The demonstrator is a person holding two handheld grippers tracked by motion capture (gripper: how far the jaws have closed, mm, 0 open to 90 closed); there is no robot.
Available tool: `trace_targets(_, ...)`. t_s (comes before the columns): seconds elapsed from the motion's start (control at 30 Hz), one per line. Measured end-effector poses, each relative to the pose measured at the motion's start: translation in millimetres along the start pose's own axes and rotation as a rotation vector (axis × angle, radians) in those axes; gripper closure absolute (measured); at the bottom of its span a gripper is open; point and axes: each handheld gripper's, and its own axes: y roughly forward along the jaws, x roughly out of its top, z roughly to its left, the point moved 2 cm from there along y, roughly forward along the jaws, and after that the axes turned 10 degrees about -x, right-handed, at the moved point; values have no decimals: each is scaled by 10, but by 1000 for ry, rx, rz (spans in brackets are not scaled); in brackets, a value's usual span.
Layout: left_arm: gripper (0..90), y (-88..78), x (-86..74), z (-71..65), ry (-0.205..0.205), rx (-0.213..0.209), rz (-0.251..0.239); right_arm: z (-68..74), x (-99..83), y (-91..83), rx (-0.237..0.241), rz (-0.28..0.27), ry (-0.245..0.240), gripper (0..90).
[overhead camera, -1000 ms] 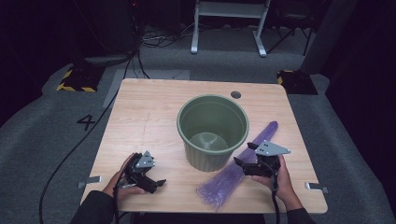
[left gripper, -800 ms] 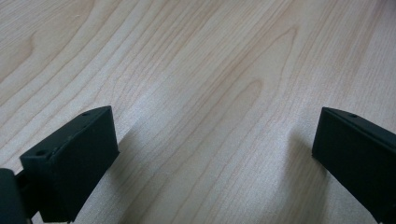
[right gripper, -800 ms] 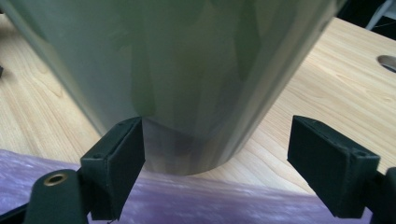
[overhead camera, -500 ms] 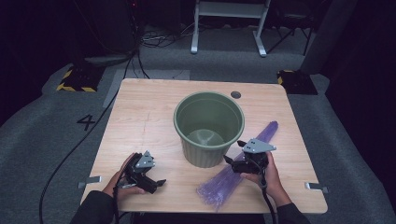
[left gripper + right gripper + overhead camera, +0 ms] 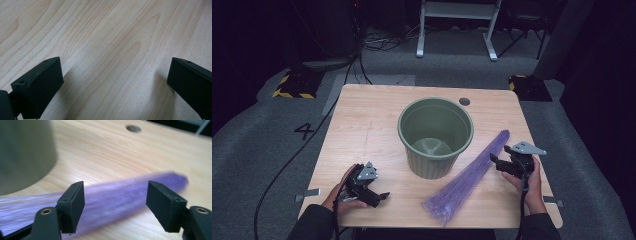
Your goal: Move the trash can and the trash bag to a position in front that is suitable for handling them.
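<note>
Work in hand: the purple bristle bundle is being approached by the right gripper, apparently for lifting into the green bucket.
Bundle: it lies flat on the wooden counter, slanting from its narrow bound end at 2 o'clock to its fanned loose end at 7 o'clock; it sits just beside the bucket, at the bucket's 4 o'clock.
Bucket: upright near the counter's middle, and nothing can be seen inside it.
Right jaws: fairly wide and just been closing; in the right gripper view the bundle passes behind and between them, yet the pads are not seen pressing on it, so nothing is held.
Left gripper: rested on the counter at 7 o'clock of the bucket, well apart from the bundle; its jaws stand wide over bare wood, holding nothing.
Risk, slipping strands: if the jaws are closed on only part of the bundle, loose strands could be left behind or shed.
Risk, drooping: a grip near the narrow end would leave the long fanned end hanging, and it could catch on the bucket rim.
Risk, tipping: the bucket could be knocked over by a swung bundle, since it is not steadied.
</note>
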Motion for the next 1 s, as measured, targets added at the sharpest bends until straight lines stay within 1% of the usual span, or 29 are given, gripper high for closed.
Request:
trace_targets(0.03, 0, 0, 0, -1, -1, 0, 1, -45, -22, 40, -6, 17, 10, 315)
trace_targets(0.07, 0, 0, 0, 0, 0, 0, 0, -45, -22, 40, -6, 17, 10, 315)
trace_targets(0.1, 0, 0, 0, 0, 0, 0, 0, -80, -47, 112, -6, 35, 12, 314)
trace_targets(0.13, 0, 0, 0, 0, 0, 0, 0, -80, -49, 145, 8, 39, 22, 310)
trace_targets(0.17, 0, 0, 0, 0, -1, 0, 1, -80, -49, 145, 8, 39, 22, 310)
trace_targets(0.23, 0, 0, 0, 0, -1, 0, 1, -6, -52, 220, 36, 59, -6, 311)
trace_targets(0.3, 0, -1, 0, -1, -1, 0, 1, 69, -71, 255, 87, 76, -27, 335)
trace_targets(0.33, 0, -1, 0, -1, -1, 0, 1, 69, -71, 255, 87, 76, -27, 335)
trace_targets(0.37, 0, -1, 0, -1, -1, 0, 1, 107, -82, 271, 110, 91, -46, 342)
trace_targets(0.4, 0, 0, 0, -1, -1, 0, 1, 150, -93, 280, 145, 105, -68, 361)
trace_targets(0.43, 0, 0, 0, 0, 0, 0, 1, 229, -118, 297, 175, 118, -99, 370)
trace_targets(0.47, 0, 0, 0, 0, 0, 0, 1, 229, -118, 297, 175, 118, -99, 370)
trace_targets(0.53, 0, -1, 0, -1, 0, 1, 0, 295, -141, 320, 186, 135, -121, 389)
trace_targets(0.63, 0, -2, -1, -1, 0, 2, 2, 339, -160, 349, 186, 141, -118, 394)
trace_targets(0.7, 0, -3, -2, -1, 0, 2, 1, 340, -157, 349, 178, 137, -121, 363)
trace_targets(0.77, 0, -3, -1, 0, -1, 2, 1, 308, -140, 326, 177, 118, -99, 335)
trace_targets(0.8, 0, -2, -1, 0, 0, 1, 1, 254, -108, 292, 153, 87, -73, 294)
trace_targets(0.83, 0, -3, -1, 0, 0, 1, 2, 254, -108, 292, 153, 87, -73, 294)
trace_targets(0.87, 0, -3, -1, 0, 0, 1, 2, 199, -61, 252, 109, 57, -49, 282)
trace_targets(0.9, 0, -3, -1, 0, 0, 1, 2, 175, -35, 231, 98, 40, -39, 282)
trace_targets(0.93, 0, -3, -1, 0, 0, 1, 2, 175, -35, 231, 98, 40, -39, 278)
trace_targets(0.97, 0, -3, -1, 0, 0, 1, 2, 153, -11, 218, 93, 25, -23, 277)
trace_targets(1.0, 0, -2, -1, 0, 0, 1, 2, 134, 10, 217, 81, 21, -7, 266)
